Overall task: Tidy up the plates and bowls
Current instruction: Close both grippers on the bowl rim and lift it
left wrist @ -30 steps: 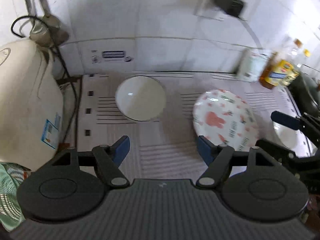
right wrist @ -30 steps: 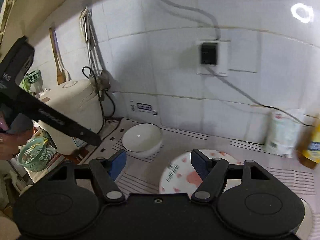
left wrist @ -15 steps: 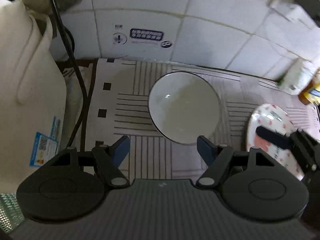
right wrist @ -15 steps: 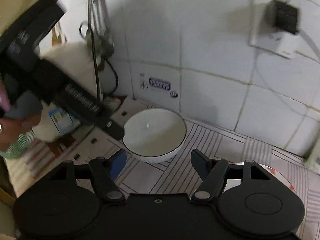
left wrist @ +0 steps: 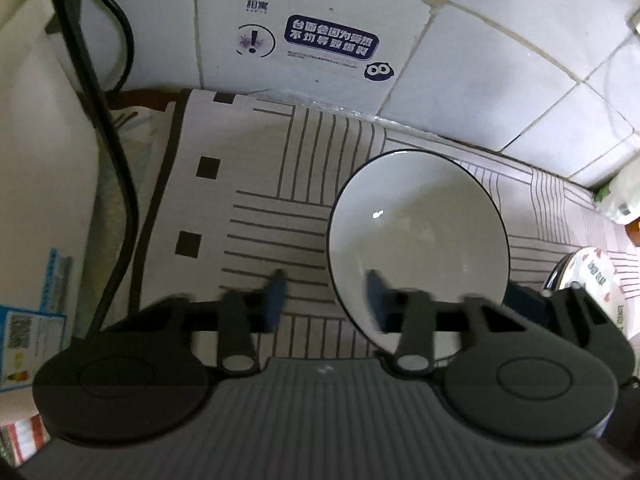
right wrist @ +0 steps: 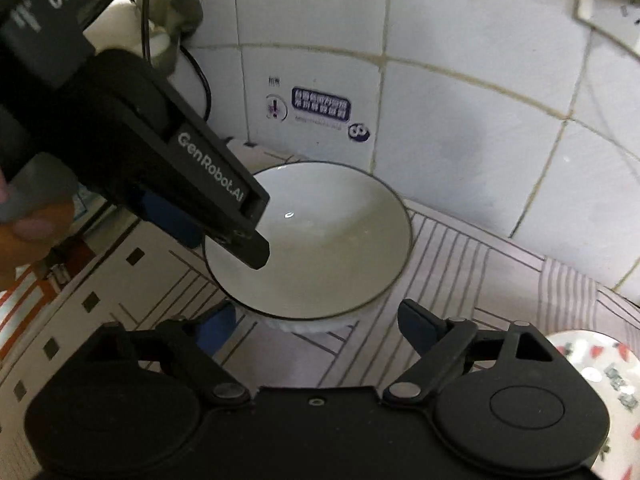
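Observation:
A white bowl [left wrist: 420, 236] with a thin dark rim sits on the striped mat near the wall; it also shows in the right wrist view [right wrist: 320, 240]. My left gripper [left wrist: 326, 300] is open and straddles the bowl's near left rim, one finger inside and one outside. In the right wrist view the left gripper [right wrist: 224, 232] reaches over that rim. My right gripper [right wrist: 316, 324] is open and empty just in front of the bowl. A patterned plate [left wrist: 596, 280] lies to the right, also seen in the right wrist view [right wrist: 600, 364].
A white rice cooker [left wrist: 44, 208] with a black cord [left wrist: 116, 184] stands at the left. The tiled wall [left wrist: 460, 60] with a sticker rises right behind the bowl. A bag [left wrist: 624, 196] sits at the far right by the wall.
Both grippers have moved forward and down to the bowl. The left gripper's fingers have narrowed and now straddle the bowl's rim. The plate has slid to the right edge of view.

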